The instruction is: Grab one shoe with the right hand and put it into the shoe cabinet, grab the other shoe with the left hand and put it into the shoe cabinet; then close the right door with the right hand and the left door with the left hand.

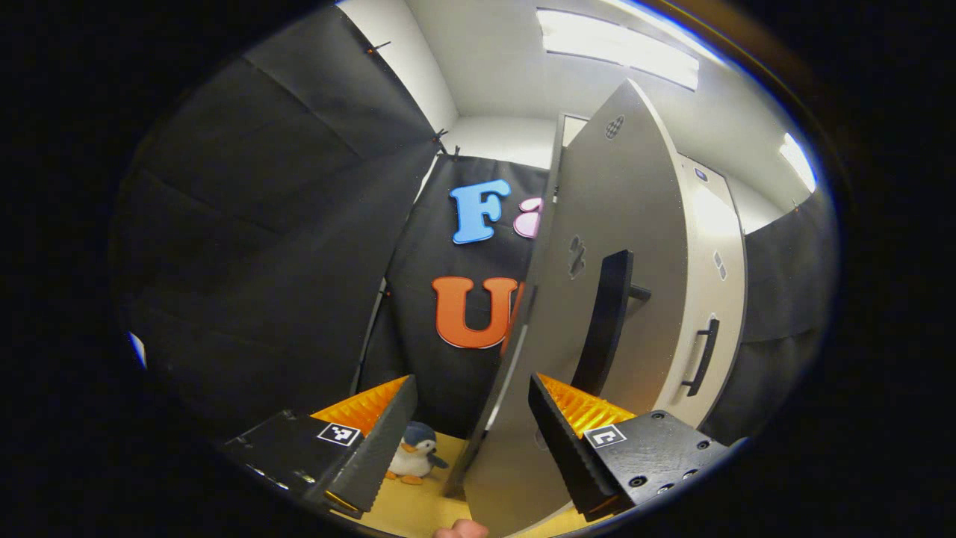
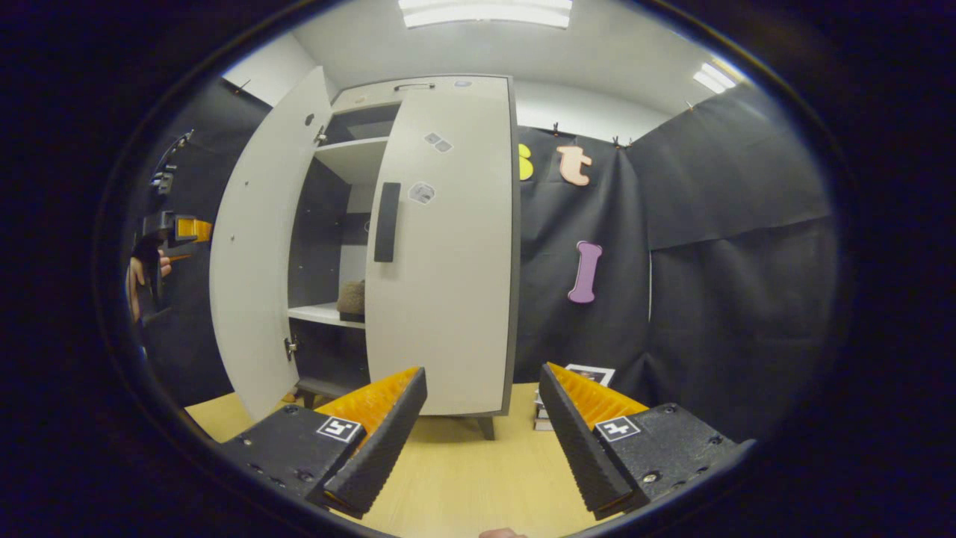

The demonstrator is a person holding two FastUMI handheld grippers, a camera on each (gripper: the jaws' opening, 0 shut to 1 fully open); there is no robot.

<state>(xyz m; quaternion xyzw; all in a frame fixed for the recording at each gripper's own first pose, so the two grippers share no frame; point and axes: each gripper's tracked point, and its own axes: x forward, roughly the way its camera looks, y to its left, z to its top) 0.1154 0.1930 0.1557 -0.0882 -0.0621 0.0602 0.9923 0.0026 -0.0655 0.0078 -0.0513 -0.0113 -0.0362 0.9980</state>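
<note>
Shoe cabinet (image 2: 441, 246) standing on the pale wooden floor (image 2: 463, 471) of the booth, right door (image 2: 448, 299) shut or very nearly so, left door (image 2: 258, 246) swung wide open. Inside the cabinet, on the white middle shelf (image 2: 325, 314), a brown shoe (image 2: 351, 297) resting just behind the right door's edge; second shoe impossible to make out. Right gripper (image 2: 482, 407) held back from the cabinet front, jaws released and gripping nothing. Left gripper (image 1: 470, 415) up against the open left door (image 1: 597, 299), jaws spread, the door's edge passing between the two fingers, contact impossible to judge; black door handle (image 1: 605, 321) just above the right-hand finger. Toy penguin (image 1: 414, 452) on the floor beside the door's lower edge. Stack of books (image 2: 575, 396) on the floor right of the cabinet, against the black cloth wall (image 2: 709, 246). Left gripper (image 2: 175, 228) and the hand (image 2: 138, 280) holding it visible beyond the open door's outer face.
</note>
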